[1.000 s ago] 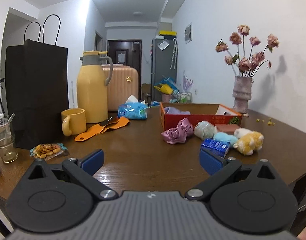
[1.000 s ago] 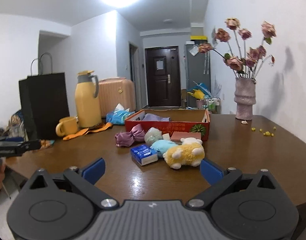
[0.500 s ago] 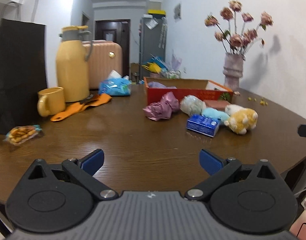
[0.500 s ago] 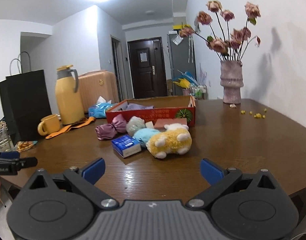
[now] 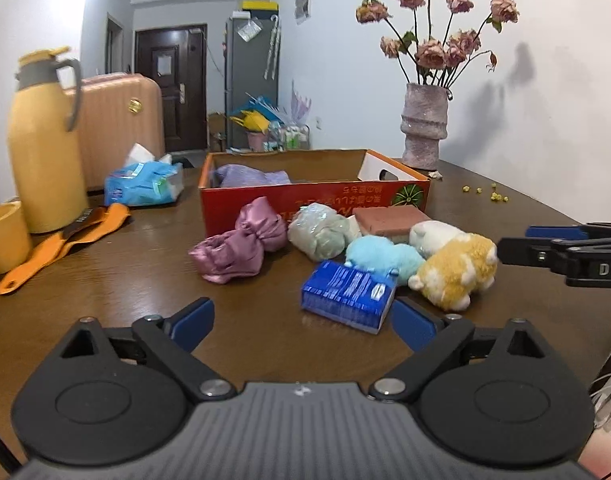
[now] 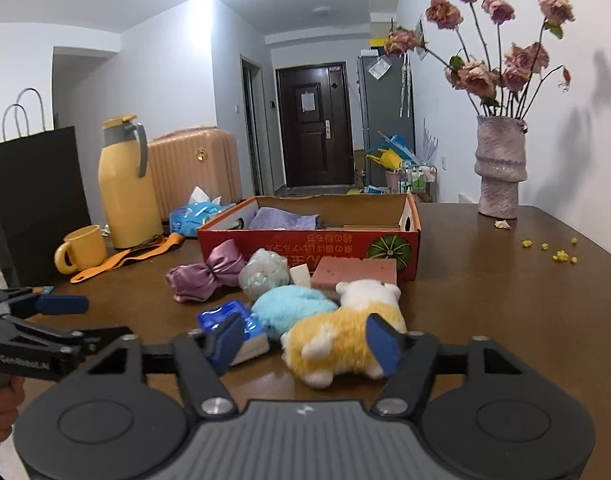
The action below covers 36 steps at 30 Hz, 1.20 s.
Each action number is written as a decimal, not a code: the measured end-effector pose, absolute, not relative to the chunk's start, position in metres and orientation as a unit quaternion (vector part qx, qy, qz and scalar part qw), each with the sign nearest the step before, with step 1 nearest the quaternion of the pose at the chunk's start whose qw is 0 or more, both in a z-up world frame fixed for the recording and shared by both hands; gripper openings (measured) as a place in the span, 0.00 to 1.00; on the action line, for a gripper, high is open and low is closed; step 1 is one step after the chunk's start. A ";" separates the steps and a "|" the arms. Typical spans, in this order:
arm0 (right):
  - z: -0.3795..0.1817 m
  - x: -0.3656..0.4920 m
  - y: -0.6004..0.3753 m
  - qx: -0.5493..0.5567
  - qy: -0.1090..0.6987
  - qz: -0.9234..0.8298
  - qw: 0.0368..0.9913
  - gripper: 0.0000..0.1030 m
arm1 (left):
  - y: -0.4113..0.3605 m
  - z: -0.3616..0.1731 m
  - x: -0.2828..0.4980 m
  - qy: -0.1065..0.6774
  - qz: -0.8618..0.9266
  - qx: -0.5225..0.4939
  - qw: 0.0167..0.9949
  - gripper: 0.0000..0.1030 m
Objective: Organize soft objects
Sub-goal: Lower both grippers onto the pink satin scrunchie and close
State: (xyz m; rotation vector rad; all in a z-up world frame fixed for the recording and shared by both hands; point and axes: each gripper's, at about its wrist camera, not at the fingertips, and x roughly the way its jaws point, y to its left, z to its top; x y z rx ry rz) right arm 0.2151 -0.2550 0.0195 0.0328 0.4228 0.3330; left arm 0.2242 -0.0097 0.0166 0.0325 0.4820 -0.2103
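Right gripper (image 6: 303, 340) closing around yellow plush (image 6: 341, 344), lower centre, pads not yet pressing; soft, light, squashy: grip mid-body. Left gripper (image 5: 303, 320) closing, empty.

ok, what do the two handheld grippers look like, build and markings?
Both match: grey ribbed body, black linkage arms on round black pivot discs with silver bolts, blue pads on the fingers. The right gripper shows white lettering starting "DA" on its side; the left gripper reads "GenRobot.AI". No cables or sleeves visible.
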 end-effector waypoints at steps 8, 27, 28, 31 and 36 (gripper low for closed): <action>0.020 0.290 -0.249 0.002 0.225 0.175 0.958 0.45 | -0.025 0.016 0.296 0.265 -0.119 0.031 0.956 0.65; 0.029 0.415 -0.156 0.003 0.241 0.298 0.924 0.44 | 0.074 0.002 0.375 0.286 -0.039 -0.094 0.953 0.78; 0.027 0.419 -0.146 0.002 0.245 0.303 0.921 0.44 | 0.086 0.002 0.373 0.283 -0.044 -0.129 0.949 0.78; 0.018 0.434 -0.116 0.004 0.269 0.309 0.912 0.43 | 0.098 -0.005 0.371 0.289 -0.093 -0.176 0.936 0.81; -0.005 0.452 -0.095 0.033 0.327 0.296 0.897 0.22 | 0.100 -0.020 0.379 0.312 -0.127 -0.188 0.922 0.24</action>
